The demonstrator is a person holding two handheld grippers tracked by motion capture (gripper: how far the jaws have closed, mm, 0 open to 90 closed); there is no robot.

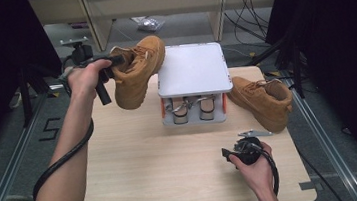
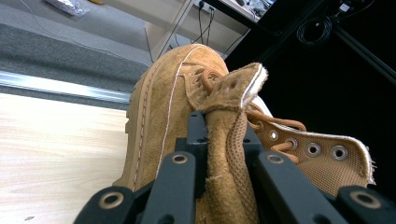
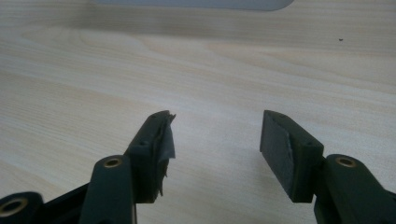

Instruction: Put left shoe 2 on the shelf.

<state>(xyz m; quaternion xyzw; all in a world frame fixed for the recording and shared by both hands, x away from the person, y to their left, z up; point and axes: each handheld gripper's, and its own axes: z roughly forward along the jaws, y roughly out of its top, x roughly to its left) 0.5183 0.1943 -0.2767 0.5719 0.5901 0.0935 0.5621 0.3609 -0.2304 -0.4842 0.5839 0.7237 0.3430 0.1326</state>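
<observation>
Nearest the person, the right gripper rests low over the bare front of the table, its jaws spread apart with nothing between them; the right gripper view shows the dark pads, one with a frayed edge, above pale wood grain. Further in, at the middle of the table, stands a small rack with a smooth, flat white top with rounded corners; under it, two slots each show what looks like a wooden shoe form with a wire loop. Just right of the rack a second boot lies on the tabletop, untouched. Farthest off, at the back left corner, the left gripper is clamped on the collar of the tan boot, which hangs lifted clear of the table, toe pointing down. In the left gripper view the jaws pinch the soft, nubby suede and its mesh lining, beside metal eyelets and flat brown laces. By my reading the work is at an early stage: one boot is picked up but not yet set anywhere, the other waits, and the rack top is bare
</observation>
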